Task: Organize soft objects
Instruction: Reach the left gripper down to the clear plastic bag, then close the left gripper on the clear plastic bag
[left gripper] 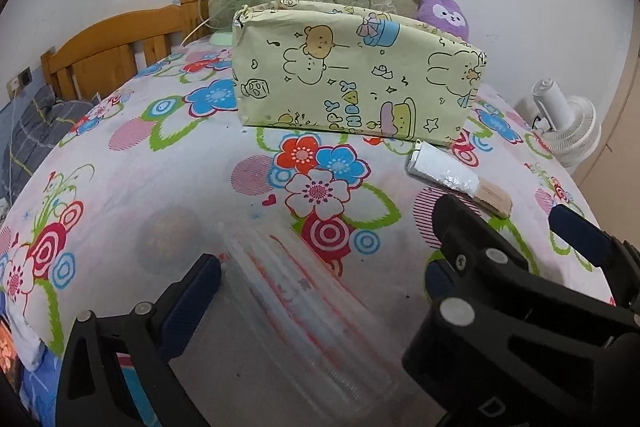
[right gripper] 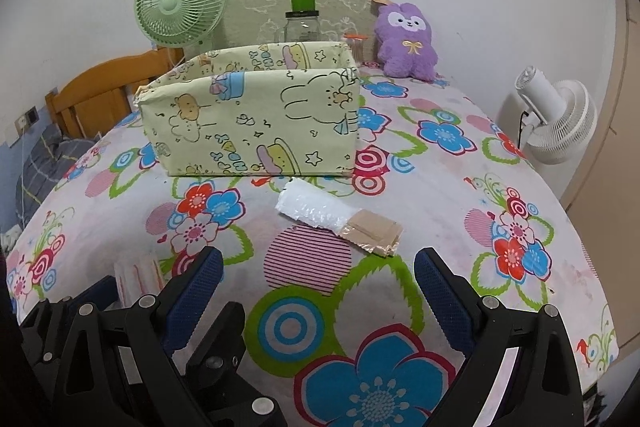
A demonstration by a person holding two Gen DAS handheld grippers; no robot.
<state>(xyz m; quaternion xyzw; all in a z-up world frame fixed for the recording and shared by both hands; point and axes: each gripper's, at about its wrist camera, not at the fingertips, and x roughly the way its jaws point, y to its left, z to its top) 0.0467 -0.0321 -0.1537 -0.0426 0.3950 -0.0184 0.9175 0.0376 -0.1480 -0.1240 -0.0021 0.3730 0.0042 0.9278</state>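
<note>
A yellow cartoon-print box (left gripper: 360,75) stands open-topped on the flowered bedsheet; it also shows in the right wrist view (right gripper: 256,115). A clear plastic zip bag (left gripper: 304,307) lies between the jaws of my open left gripper (left gripper: 320,283); its edge shows in the right wrist view (right gripper: 138,279). A bubble-wrap roll with brown tape (right gripper: 336,223) lies in front of the box, just ahead of my open, empty right gripper (right gripper: 318,287); it also shows in the left wrist view (left gripper: 456,183). A purple plush toy (right gripper: 406,43) sits at the back; the left wrist view shows it behind the box (left gripper: 444,13).
A green desk fan (right gripper: 180,7), a glass jar with a green lid (right gripper: 302,23) and a small orange-lidded jar (right gripper: 356,45) stand behind the box by the wall. A white fan (right gripper: 556,119) stands off the bed's right edge. A wooden headboard (left gripper: 116,55) is at left.
</note>
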